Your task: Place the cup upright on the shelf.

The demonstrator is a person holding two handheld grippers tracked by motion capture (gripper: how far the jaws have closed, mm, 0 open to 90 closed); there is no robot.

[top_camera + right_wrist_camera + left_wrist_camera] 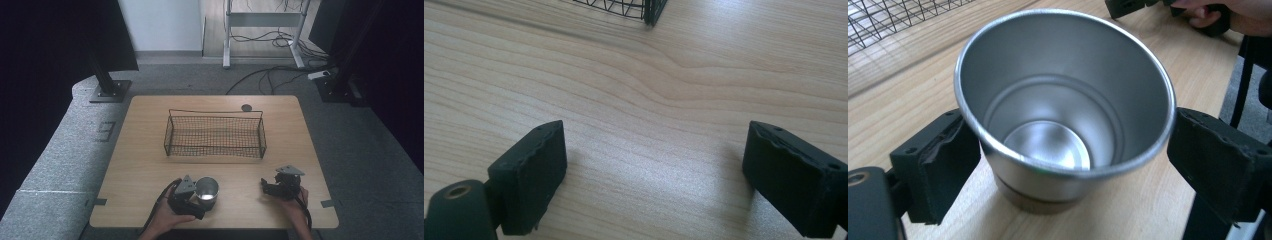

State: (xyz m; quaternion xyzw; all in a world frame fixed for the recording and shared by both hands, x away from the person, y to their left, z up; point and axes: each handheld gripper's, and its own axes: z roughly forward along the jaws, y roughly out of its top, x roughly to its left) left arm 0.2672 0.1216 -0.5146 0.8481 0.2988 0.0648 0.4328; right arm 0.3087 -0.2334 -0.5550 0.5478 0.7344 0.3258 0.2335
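**Operator:** High view first, biggest thing down. I've got the wooden worktop [150, 165] with a black wire basket [215, 136] sitting mid-table, nothing in it that I can make out. A small dark round disc [246, 107] lies just behind the basket's far rim.

**Second:** And the cup?

**Operator:** The steel cup [206, 190] stands upright on the worktop near my edge, well in front of the basket and left of centre. My left gripper [196, 197] is right at it. In the left gripper view the cup [1063, 105] sits between the jaws, one on each side of the wall below the rim. The left one looks against the metal; at the right one I can't tell whether it touches. So I can't call it clamped.

**Second:** Right side?

**Operator:** The right gripper [272, 186] rests on the worktop to the right, well apart from the cup. In the right gripper view its jaws stand wide apart over bare wood [649, 100].

**Second:** How will the cup behave?

**Operator:** My guess: light, rigid, thin-walled, and slick. It's brushed metal, tapered narrower toward the base, with a rolled lip and a darker band at the foot. The taper could let it slide down through the jaws, so I'd hold high, just beneath the lip, squeezing across the widest part.
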